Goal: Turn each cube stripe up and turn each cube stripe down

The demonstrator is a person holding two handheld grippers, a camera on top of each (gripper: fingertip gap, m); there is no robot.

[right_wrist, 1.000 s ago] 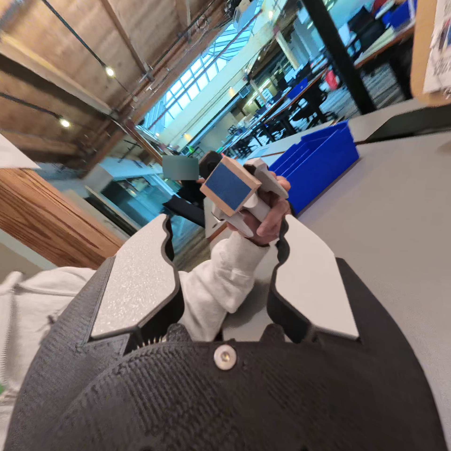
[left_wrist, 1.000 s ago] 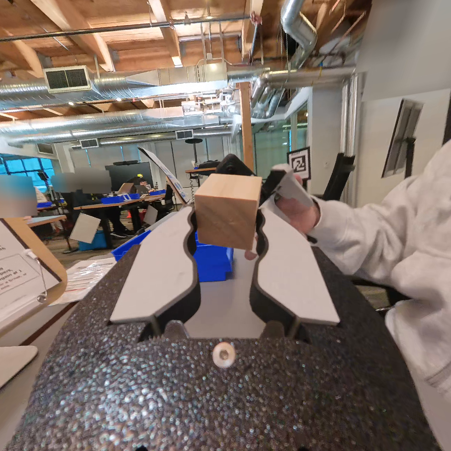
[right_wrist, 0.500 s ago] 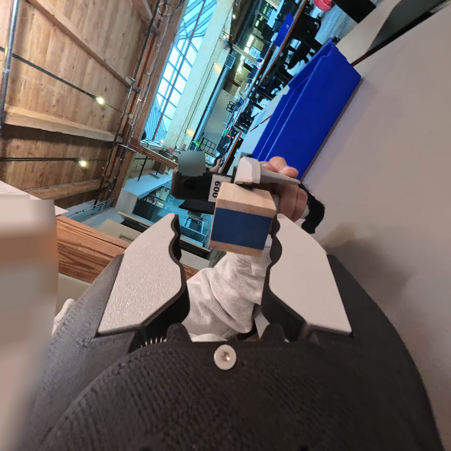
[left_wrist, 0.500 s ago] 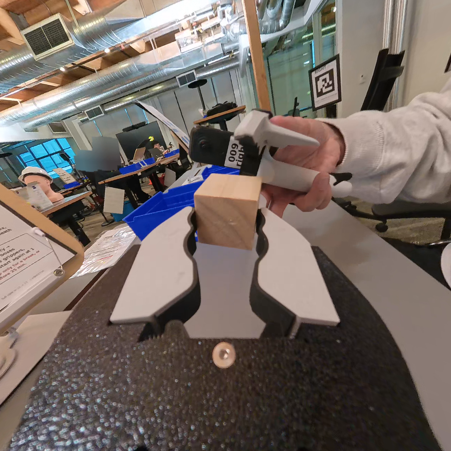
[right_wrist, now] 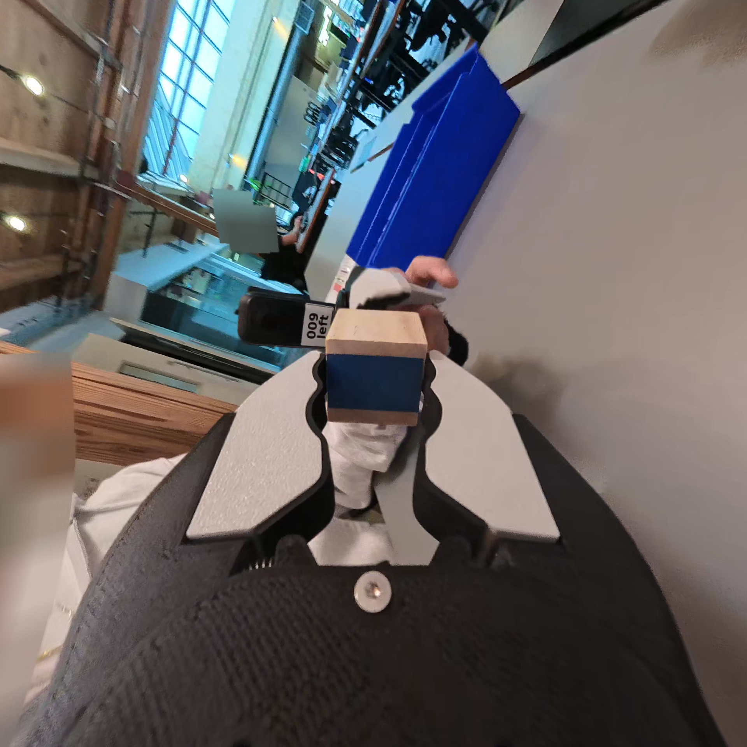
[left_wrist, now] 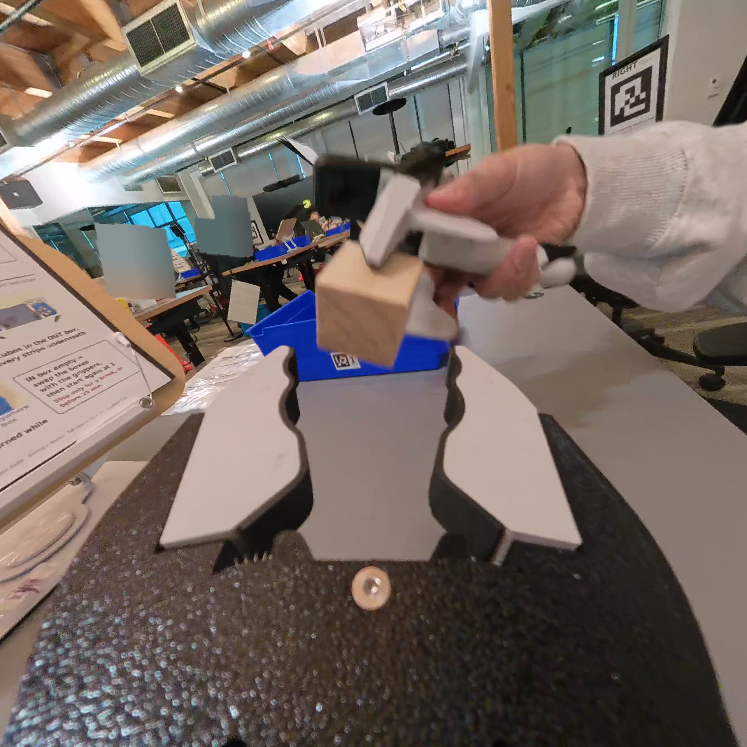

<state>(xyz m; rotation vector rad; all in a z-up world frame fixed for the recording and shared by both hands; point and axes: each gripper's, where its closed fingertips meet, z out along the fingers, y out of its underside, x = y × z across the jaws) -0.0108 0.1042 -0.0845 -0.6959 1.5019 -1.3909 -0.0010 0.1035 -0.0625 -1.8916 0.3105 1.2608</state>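
Observation:
A wooden cube with a blue stripe (right_wrist: 374,382) is held in the air in my right gripper (right_wrist: 374,368), which is shut on its two sides; the blue face points back at the right wrist camera. In the left wrist view the cube (left_wrist: 364,307) shows only plain wood and hangs tilted between the right gripper's fingers (left_wrist: 388,230), just beyond my left gripper (left_wrist: 371,355). My left gripper is open and empty, its jaws wide apart and not touching the cube. One finger of the left gripper (right_wrist: 380,289) shows behind the cube in the right wrist view.
A blue bin (left_wrist: 279,335) stands on the grey table (left_wrist: 606,404) straight ahead of the left gripper; it also shows in the right wrist view (right_wrist: 436,169). A wood-backed instruction board (left_wrist: 60,364) leans at the left. A person's sleeve (left_wrist: 667,210) reaches in from the right.
The cube passed from my left gripper to my right. The right gripper closed on it, the left gripper opened and drew back, and the cube now hangs tilted.

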